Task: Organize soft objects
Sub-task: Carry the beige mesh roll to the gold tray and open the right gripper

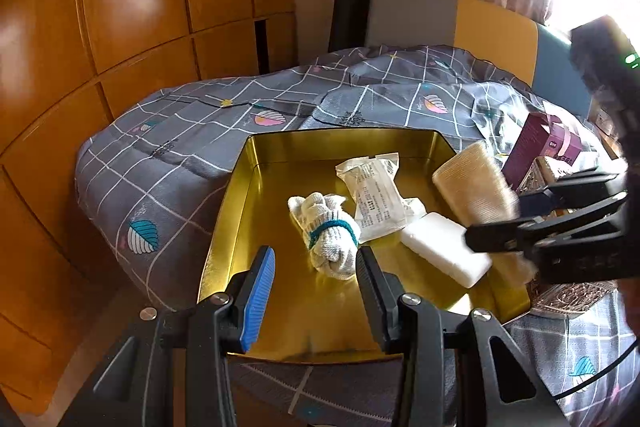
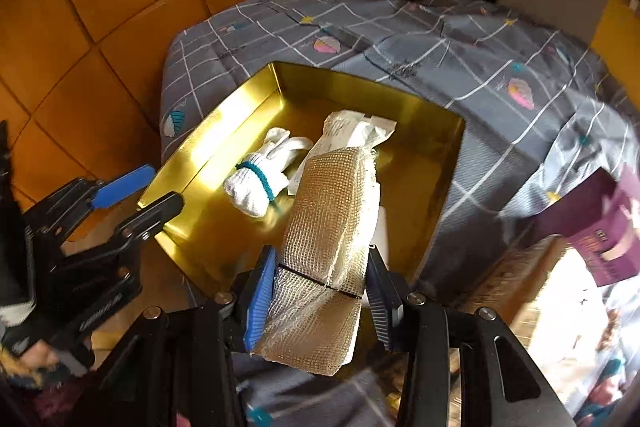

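Observation:
A gold tin tray (image 1: 340, 135) lies on the bed. In it are a white glove bundle (image 1: 329, 231) tied with a teal band, a clear plastic packet (image 1: 374, 197) and a white block (image 1: 445, 254). My right gripper (image 2: 320, 277) is shut on a beige mesh roll (image 2: 334, 203) and holds it over the tray's right side, above the white block (image 2: 382, 231). In the left wrist view the mesh roll (image 1: 472, 183) juts from the right gripper (image 1: 496, 223). My left gripper (image 1: 316, 269) hovers open and empty over the tray's near edge, just short of the glove bundle (image 2: 260, 181).
A grey checked quilt (image 1: 192, 155) covers the bed. A purple box (image 1: 540, 147) and an ornate silver tin (image 1: 572, 297) sit right of the tray. Wooden wardrobe doors (image 1: 132, 7) stand to the left, a padded headboard (image 1: 416, 15) at the back.

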{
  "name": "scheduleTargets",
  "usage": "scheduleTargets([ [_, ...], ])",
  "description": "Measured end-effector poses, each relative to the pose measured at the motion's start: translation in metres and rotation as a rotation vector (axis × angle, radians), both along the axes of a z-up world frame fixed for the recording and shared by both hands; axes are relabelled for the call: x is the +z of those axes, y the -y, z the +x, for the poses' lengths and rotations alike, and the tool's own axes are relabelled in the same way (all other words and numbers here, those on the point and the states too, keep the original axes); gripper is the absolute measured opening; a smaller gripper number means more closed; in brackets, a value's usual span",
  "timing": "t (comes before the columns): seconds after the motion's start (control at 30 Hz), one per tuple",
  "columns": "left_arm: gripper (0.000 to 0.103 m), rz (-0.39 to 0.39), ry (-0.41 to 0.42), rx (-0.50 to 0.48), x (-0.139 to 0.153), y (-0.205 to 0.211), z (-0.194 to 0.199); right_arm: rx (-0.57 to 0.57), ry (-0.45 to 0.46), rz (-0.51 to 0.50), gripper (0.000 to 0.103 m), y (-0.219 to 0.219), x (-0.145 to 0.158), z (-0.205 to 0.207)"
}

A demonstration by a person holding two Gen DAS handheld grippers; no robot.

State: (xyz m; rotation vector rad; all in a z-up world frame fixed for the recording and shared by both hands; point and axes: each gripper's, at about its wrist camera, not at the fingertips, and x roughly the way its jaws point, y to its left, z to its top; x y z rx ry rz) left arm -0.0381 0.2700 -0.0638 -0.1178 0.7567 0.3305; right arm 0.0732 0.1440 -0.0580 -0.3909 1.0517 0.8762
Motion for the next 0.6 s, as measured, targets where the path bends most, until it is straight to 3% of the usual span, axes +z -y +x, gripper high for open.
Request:
scheduleTargets([
  [0.33,0.042,-0.02,-0.013,0.021,-0.008,-0.009,-0.004,-0.075,-0.069,0.01,0.055,-0.02,-0.034,0.006],
  [0.4,0.042,-0.022,-0.012,0.022,-0.008,-0.01,-0.004,-0.086,-0.076,0.021,0.064,-0.017,-0.034,0.007],
  [0.6,0.042,-0.012,-0.003,0.015,-0.004,-0.007,-0.003,-0.124,-0.026,0.059,0.065,0.001,-0.018,0.004],
])
